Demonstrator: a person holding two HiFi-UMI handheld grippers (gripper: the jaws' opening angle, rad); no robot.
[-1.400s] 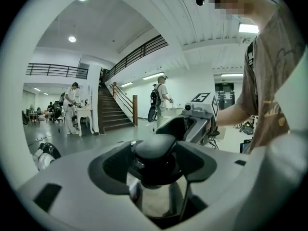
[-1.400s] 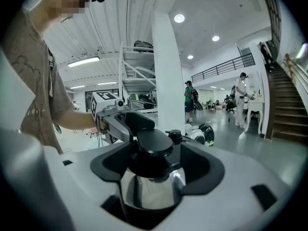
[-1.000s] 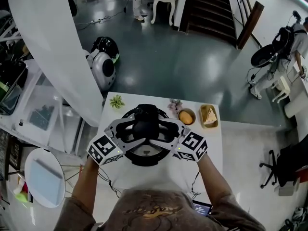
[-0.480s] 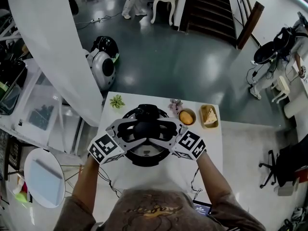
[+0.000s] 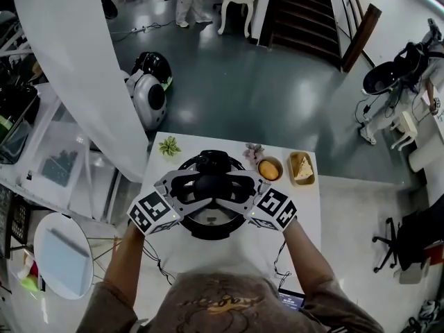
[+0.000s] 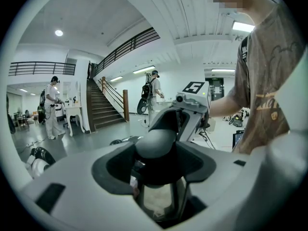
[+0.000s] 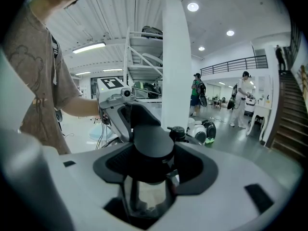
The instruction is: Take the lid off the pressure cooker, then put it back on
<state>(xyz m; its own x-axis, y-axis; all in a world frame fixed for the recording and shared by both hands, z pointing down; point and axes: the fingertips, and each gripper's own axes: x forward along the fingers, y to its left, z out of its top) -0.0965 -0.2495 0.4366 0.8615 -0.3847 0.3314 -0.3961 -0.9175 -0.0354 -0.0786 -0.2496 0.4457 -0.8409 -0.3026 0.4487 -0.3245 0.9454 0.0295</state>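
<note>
Straddled by spread left gripper point(image 6: 155, 170): black round lid knob point(image 6: 155, 144); right gripper point(image 7: 150, 172) closing round it, not yet pinched. Centred, even squeeze advised before lift.

A pressure cooker point(image 5: 208, 233) stands at the middle of a table point(image 5: 305, 214), its lid point(image 5: 208, 218) seated on it and the lid's knob point(image 5: 210, 184) at the centre. Along the table's far edge, a small plant point(image 5: 168, 146) lies to the cooker's far left, while an ornament point(image 5: 252, 151), a bowl point(image 5: 259, 168) and a tray point(image 5: 310, 175) run rightward in a row. On the floor beyond the far left corner sits a rounded machine point(image 5: 149, 92), with a staircase point(image 5: 298, 12) farther off.
</note>
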